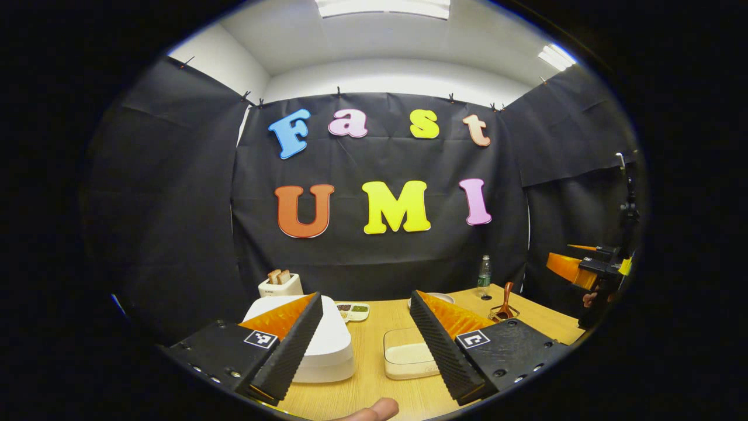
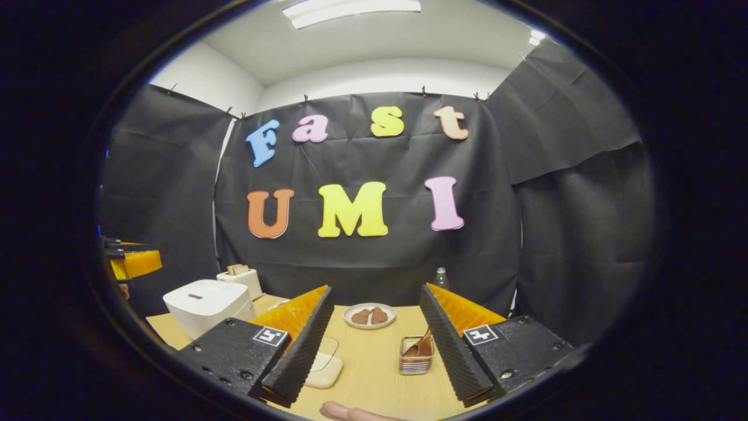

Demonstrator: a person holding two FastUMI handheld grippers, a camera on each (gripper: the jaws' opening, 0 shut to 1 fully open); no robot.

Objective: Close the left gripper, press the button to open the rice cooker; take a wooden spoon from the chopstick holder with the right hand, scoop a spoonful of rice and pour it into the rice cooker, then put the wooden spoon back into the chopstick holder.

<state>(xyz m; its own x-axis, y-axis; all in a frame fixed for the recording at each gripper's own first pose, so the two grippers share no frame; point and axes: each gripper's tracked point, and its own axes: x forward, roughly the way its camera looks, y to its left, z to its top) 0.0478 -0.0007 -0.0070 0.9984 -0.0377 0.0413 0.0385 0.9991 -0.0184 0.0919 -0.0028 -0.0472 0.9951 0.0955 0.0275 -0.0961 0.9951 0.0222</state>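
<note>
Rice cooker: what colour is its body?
White, lid shut; the rice cooker shows best in the right gripper view.

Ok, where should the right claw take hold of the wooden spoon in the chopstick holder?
Grip the wooden spoon on the handle where it sticks above the chopstick holder, coming down from above. It leans to one side, so tilt the open right claw to match. Its lower end sits inside the wire basket, out of reach.

Black cloth walls, white ceiling lights, wooden table.
</note>
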